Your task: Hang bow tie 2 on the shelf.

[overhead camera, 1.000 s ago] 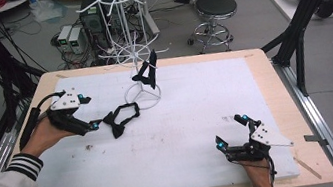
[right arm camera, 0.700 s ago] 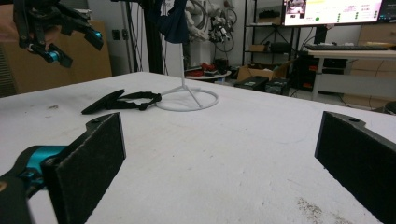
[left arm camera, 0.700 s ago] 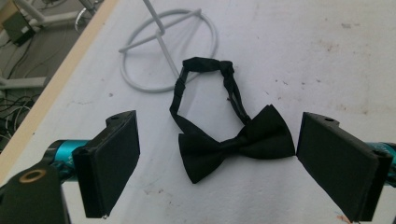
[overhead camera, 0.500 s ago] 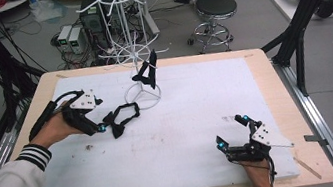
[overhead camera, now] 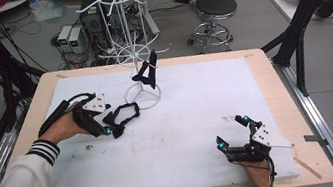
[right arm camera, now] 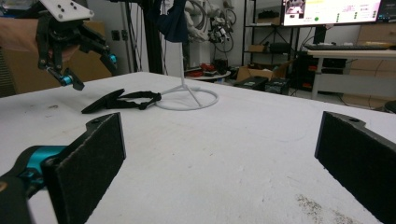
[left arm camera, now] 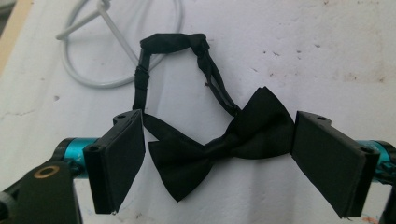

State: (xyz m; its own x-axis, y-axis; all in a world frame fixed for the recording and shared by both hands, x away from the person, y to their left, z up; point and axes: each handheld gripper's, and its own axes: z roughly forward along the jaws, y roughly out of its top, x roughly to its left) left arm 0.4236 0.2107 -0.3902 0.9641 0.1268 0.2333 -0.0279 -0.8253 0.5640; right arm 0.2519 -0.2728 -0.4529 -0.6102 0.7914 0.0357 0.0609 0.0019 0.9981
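A black bow tie [overhead camera: 125, 116] with its strap looped lies flat on the white mat [overhead camera: 196, 99], just in front of a white wire rack's ring base [overhead camera: 143, 97]. My left gripper [overhead camera: 111, 122] hovers low over it. In the left gripper view the bow [left arm camera: 224, 142] lies between the two pads [left arm camera: 119, 158], unsquashed. The jaws have just been closing a little and still stand wide, so the left gripper is open. A second dark bow tie [overhead camera: 147, 73] hangs on the rack. Near the front right edge, my right gripper [overhead camera: 231, 132] rests open with nothing in it.
The tall wire rack [overhead camera: 127, 34] rises at the back middle of the mat, its arms spreading overhead. The wooden table edge [overhead camera: 285, 105] runs beyond the mat. In the right gripper view the rack base [right arm camera: 187, 100] and the lying bow tie [right arm camera: 116, 100] sit far ahead.
My left gripper has moved right and down, over the bow tie on the mat. The right gripper has stayed put.
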